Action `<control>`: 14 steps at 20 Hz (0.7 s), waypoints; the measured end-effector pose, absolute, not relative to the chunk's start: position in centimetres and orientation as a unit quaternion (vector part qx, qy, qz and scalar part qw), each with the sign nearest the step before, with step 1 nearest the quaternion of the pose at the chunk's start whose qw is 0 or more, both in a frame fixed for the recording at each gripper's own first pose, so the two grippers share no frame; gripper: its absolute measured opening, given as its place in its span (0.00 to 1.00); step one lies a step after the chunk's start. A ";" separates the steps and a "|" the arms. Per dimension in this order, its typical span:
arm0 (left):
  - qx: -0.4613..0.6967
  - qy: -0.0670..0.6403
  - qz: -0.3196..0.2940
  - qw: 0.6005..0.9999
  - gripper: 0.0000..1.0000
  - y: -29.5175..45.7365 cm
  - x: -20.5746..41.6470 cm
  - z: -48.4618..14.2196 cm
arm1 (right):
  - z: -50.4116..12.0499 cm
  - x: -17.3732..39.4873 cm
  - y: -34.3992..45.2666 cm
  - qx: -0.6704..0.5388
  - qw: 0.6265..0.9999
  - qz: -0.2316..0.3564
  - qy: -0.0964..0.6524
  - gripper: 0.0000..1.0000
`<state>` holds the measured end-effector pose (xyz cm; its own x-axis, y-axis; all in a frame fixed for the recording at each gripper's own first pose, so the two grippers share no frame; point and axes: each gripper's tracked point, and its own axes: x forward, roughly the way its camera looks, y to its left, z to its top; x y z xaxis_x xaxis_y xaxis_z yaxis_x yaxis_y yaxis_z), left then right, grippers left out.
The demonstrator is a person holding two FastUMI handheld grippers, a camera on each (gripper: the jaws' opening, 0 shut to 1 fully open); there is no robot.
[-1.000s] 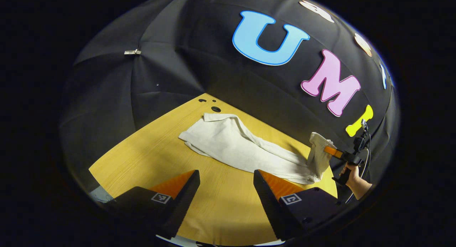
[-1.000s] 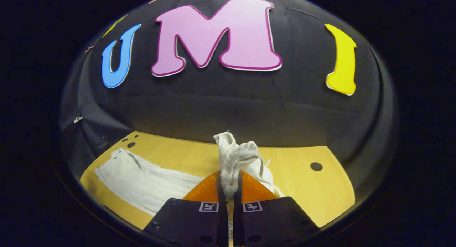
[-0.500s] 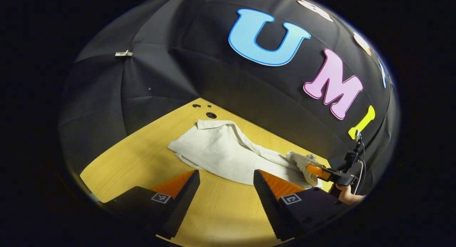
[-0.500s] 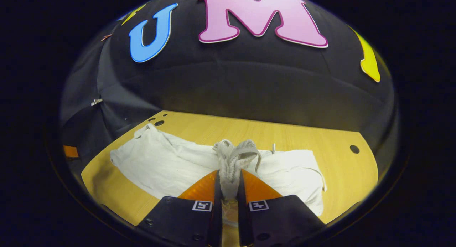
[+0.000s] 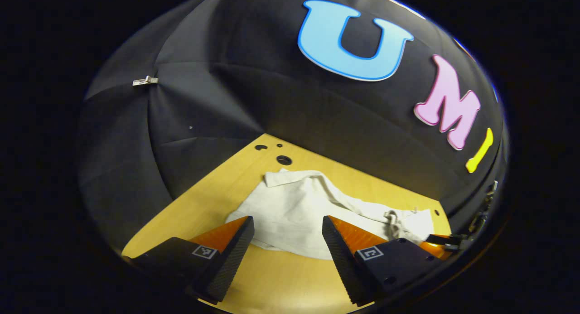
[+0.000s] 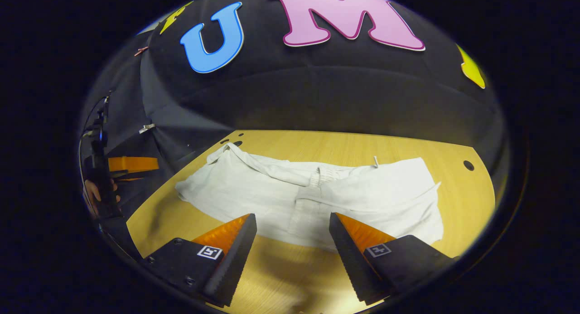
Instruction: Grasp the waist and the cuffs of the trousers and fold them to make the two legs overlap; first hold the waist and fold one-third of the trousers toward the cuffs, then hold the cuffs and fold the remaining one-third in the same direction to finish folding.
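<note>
The white trousers (image 6: 312, 191) lie flat on the yellow table (image 6: 362, 142). Their waist end (image 6: 385, 187) is folded over onto the legs, and the gathered waistband (image 6: 319, 174) rests near the middle. The cuff end (image 6: 219, 153) points toward the table's far left corner. My right gripper (image 6: 292, 216) stands open just in front of the fold, with nothing between its fingers. In the left gripper view the trousers (image 5: 299, 210) lie ahead of my open left gripper (image 5: 286, 221), whose fingers hover near their front edge. The right gripper (image 5: 442, 243) shows low at the right.
Small round holes (image 5: 284, 160) mark the table's far left corner, and another hole (image 6: 468, 165) sits beyond the trousers' right end. The black cloth wall closes in behind the table. A hand (image 6: 93, 194) holds the left gripper (image 6: 131, 164) off the table's left edge.
The right gripper lowered the waist onto the legs, opened and let go, then drew back. The left gripper moved in toward the trousers, still open.
</note>
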<state>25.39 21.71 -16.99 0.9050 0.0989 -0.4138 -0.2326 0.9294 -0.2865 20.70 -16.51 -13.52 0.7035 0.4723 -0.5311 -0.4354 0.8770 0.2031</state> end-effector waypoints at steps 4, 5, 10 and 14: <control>-0.154 0.239 0.131 0.950 0.96 23.0 28.7 -21.1 | -12.8 16.8 -21.7 0.035 0.931 0.189 0.310 0.99; -0.156 0.245 0.137 0.947 0.96 23.0 29.4 -22.0 | -12.3 15.8 -23.0 0.031 0.933 0.180 0.309 0.98; -0.139 0.281 0.178 0.933 0.96 23.6 31.1 -25.6 | -9.7 10.8 -29.6 0.022 0.940 0.130 0.315 0.99; -0.151 0.306 0.187 0.921 0.96 23.4 31.3 -28.0 | -8.5 8.5 -31.9 0.011 0.940 0.118 0.319 0.99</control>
<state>31.32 23.43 -28.00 0.7423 0.2524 -0.6207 -0.4372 0.8844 -0.1632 8.50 -31.90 -8.53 0.7682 0.2285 -0.5980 -0.2147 0.9720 0.0955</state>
